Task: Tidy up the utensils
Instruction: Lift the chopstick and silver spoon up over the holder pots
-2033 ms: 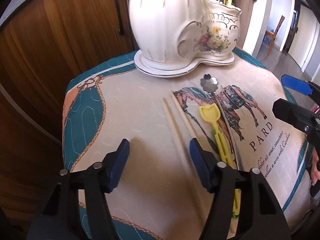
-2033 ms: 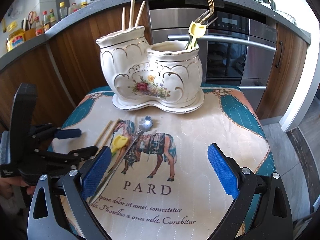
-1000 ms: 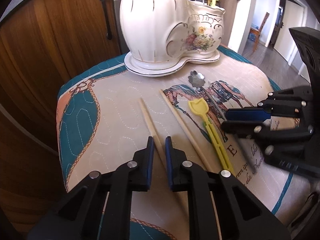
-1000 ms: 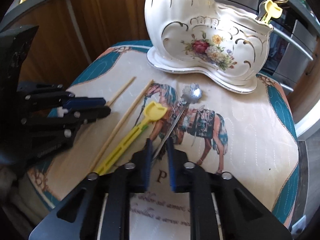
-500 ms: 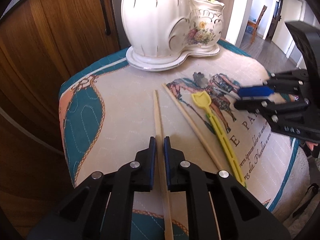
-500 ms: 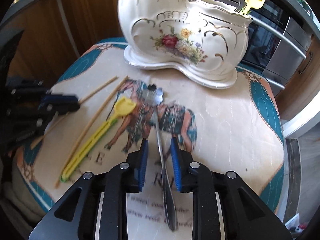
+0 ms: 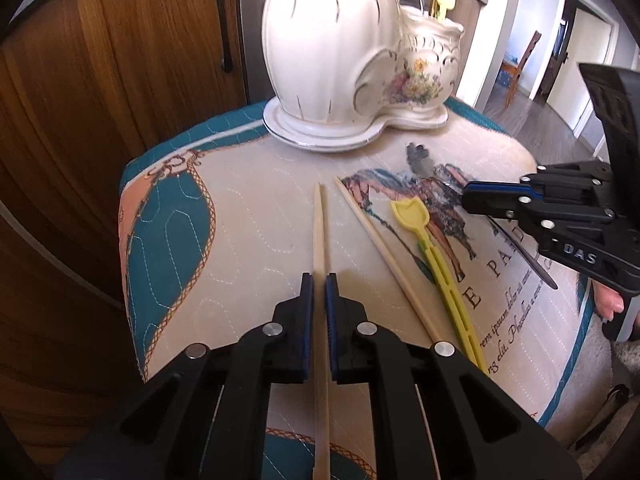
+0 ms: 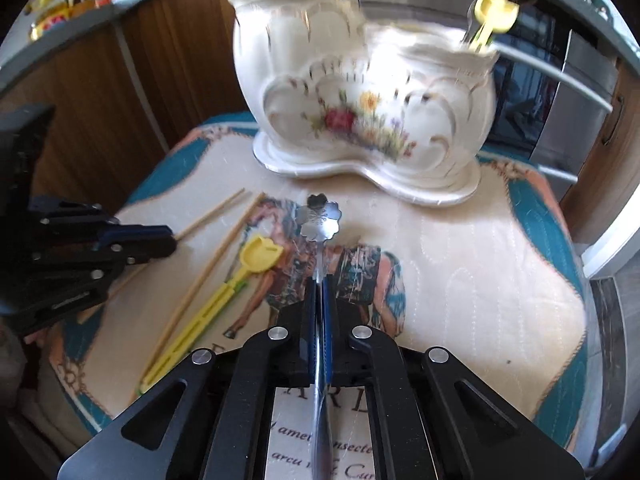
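Observation:
My left gripper (image 7: 319, 280) is shut on a wooden chopstick (image 7: 319, 220), held lengthwise just above the printed cloth. My right gripper (image 8: 319, 286) is shut on a metal spoon with a flower-shaped bowl (image 8: 321, 219), lifted off the cloth; it also shows in the left wrist view (image 7: 480, 196). A second chopstick (image 7: 384, 256) and a yellow plastic utensil (image 7: 436, 260) lie on the cloth between the grippers. The white two-pot ceramic holder (image 8: 360, 100) stands at the back, with chopsticks in its left pot and a yellow utensil (image 8: 494, 12) with forks in its right.
The cloth (image 7: 248, 216) covers a small table with teal borders. Wooden cabinets (image 7: 120, 60) stand behind on the left, and an oven (image 8: 560, 80) behind on the right. A hallway with a chair (image 7: 520, 64) lies far right.
Both grippers closed, the left on a chopstick and the right on the spoon, and have lifted them. The right gripper has since moved toward the holder.

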Action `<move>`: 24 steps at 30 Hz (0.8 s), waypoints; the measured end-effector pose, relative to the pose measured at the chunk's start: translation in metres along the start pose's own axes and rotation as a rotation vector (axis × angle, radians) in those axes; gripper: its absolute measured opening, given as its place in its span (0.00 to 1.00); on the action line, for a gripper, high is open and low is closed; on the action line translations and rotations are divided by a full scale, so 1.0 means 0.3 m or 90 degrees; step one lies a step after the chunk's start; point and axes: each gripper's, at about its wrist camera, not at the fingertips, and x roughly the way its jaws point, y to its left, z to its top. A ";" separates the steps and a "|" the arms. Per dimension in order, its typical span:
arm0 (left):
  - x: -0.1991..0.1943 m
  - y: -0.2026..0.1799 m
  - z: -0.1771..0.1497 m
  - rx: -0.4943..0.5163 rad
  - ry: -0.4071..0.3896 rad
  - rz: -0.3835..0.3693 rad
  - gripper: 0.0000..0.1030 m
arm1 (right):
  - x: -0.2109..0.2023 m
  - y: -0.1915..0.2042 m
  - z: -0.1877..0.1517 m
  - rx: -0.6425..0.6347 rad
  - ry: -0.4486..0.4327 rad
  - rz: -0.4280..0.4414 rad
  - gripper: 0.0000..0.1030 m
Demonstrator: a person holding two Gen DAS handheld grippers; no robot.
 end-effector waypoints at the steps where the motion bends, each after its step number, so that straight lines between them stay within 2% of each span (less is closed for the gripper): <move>1: -0.008 0.002 0.004 0.000 -0.011 -0.005 0.06 | -0.025 0.000 -0.001 -0.002 -0.019 0.002 0.04; 3: -0.040 0.000 0.013 0.004 -0.040 -0.012 0.06 | -0.070 0.001 0.001 -0.002 -0.058 0.009 0.04; 11: -0.233 0.001 0.081 -0.002 -0.210 -0.062 0.06 | -0.262 -0.028 0.023 0.013 -0.223 0.024 0.04; 16: -0.329 0.018 0.222 -0.015 -0.312 -0.073 0.06 | -0.334 -0.086 0.139 0.048 -0.315 0.004 0.04; 21: -0.365 0.048 0.409 -0.062 -0.425 -0.093 0.06 | -0.331 -0.176 0.294 0.126 -0.373 0.012 0.04; 24: -0.376 0.046 0.499 -0.080 -0.485 -0.094 0.06 | -0.328 -0.221 0.370 0.147 -0.414 0.001 0.04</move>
